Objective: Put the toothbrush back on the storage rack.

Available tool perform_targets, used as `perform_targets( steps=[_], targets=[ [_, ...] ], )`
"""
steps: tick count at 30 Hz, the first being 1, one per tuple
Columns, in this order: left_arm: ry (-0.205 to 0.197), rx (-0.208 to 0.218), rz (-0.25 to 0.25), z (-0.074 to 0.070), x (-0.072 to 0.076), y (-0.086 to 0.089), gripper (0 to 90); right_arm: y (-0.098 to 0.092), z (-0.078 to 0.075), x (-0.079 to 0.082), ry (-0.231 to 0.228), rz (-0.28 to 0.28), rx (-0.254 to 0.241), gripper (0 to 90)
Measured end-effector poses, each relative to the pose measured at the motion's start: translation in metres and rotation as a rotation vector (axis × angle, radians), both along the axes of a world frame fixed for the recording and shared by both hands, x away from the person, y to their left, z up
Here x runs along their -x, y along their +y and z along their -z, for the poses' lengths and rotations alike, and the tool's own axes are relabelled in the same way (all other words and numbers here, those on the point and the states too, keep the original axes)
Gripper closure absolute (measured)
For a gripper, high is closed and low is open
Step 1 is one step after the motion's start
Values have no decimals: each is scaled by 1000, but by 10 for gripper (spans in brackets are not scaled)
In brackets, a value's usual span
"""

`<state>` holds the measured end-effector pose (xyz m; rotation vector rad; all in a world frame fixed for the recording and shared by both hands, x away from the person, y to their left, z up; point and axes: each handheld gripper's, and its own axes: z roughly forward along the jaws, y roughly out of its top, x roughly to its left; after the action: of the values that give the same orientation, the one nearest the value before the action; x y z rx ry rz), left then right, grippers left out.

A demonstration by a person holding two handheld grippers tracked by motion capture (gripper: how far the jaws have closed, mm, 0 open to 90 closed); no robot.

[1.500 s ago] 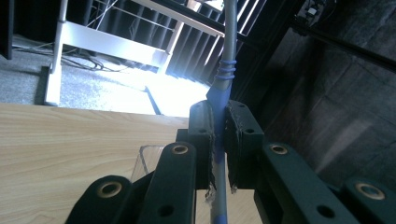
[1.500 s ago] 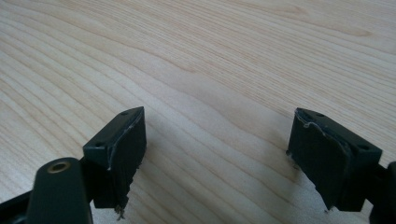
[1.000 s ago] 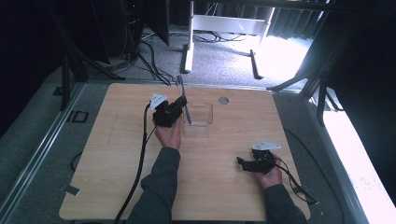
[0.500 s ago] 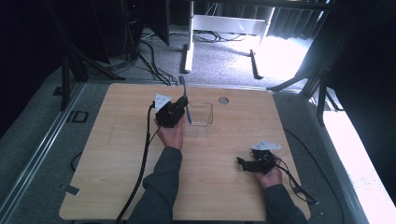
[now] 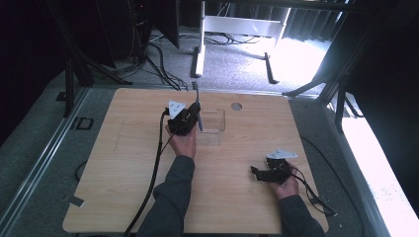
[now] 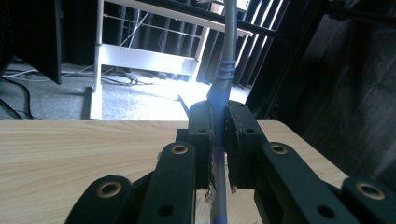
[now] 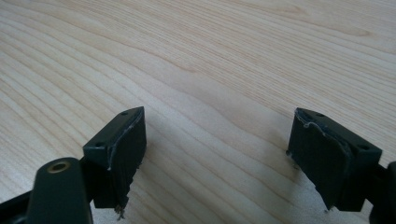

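Wooden table (image 5: 118, 168), pale grain, is viewed from above, with a dark sleeve entering from its near edge. Left gripper (image 5: 191, 116) is held over the table's far middle, its black cable trailed back toward the near edge; its jaws are clamped on a slim grey-and-blue toothbrush (image 6: 221, 93), held nearly upright, the handle passing down between the pads. Clear plastic box (image 5: 212, 121) is set just beside that gripper, on its right, the toothbrush standing at the box's left wall. Round hole (image 5: 236, 106) is noted beyond the box. Right gripper (image 5: 262, 174) is rested low near the table's near right, jaws spread wide over bare wood, nothing between them.
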<state>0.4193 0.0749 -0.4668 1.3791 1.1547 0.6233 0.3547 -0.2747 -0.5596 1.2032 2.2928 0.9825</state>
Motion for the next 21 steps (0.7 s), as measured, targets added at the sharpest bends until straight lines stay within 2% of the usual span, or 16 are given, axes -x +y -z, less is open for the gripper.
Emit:
perform_targets(
  steps=[7,21],
  targets=[
    [5,-22,2,3,-1,-2,813,0,0,0,0,0,0,188],
    [6,-99,36,6,0,-6,814,0,0,0,1,-1,-1,188]
  ],
)
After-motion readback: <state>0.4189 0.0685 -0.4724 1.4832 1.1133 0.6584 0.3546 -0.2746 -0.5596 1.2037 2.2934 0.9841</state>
